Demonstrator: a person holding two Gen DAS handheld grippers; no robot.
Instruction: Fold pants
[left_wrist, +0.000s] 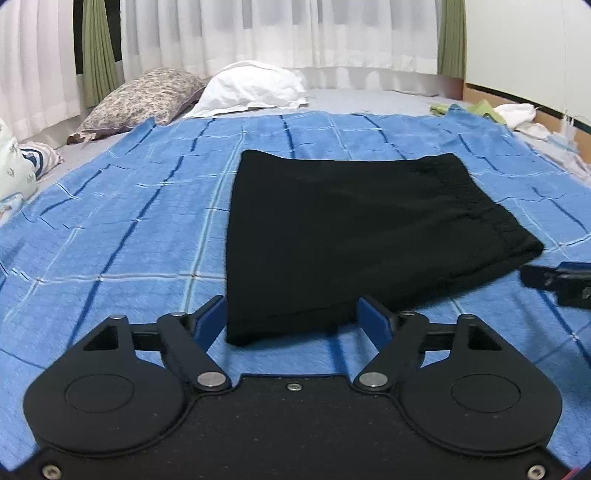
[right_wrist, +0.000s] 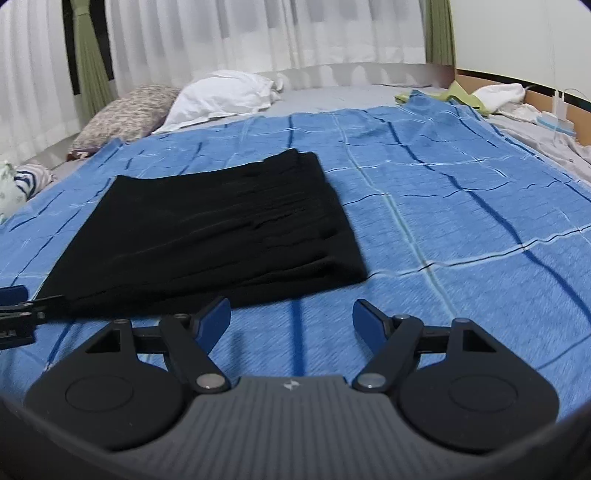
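Note:
Black pants (left_wrist: 343, 229) lie folded into a flat rectangle on the blue checked blanket (left_wrist: 122, 236). My left gripper (left_wrist: 291, 308) is open at the near edge of the pants, and that edge lies between its blue pads (left_wrist: 373, 323) without being pinched. In the right wrist view the same pants (right_wrist: 207, 236) lie to the left. There my right gripper (right_wrist: 291, 317) stands open over bare blanket (right_wrist: 461, 229), just off the near right corner of the pants, with nothing between its fingers. Each gripper shows at the edge of the other's view: the right gripper (left_wrist: 557, 282), the left gripper (right_wrist: 16, 314).
A patterned pillow (left_wrist: 144, 99) and a white pillow (left_wrist: 251, 88) lie at the far end by the curtains. Green and white cloths (right_wrist: 476, 96) are piled at the far right near a wooden board. More bedding (left_wrist: 18, 166) sits at the left edge.

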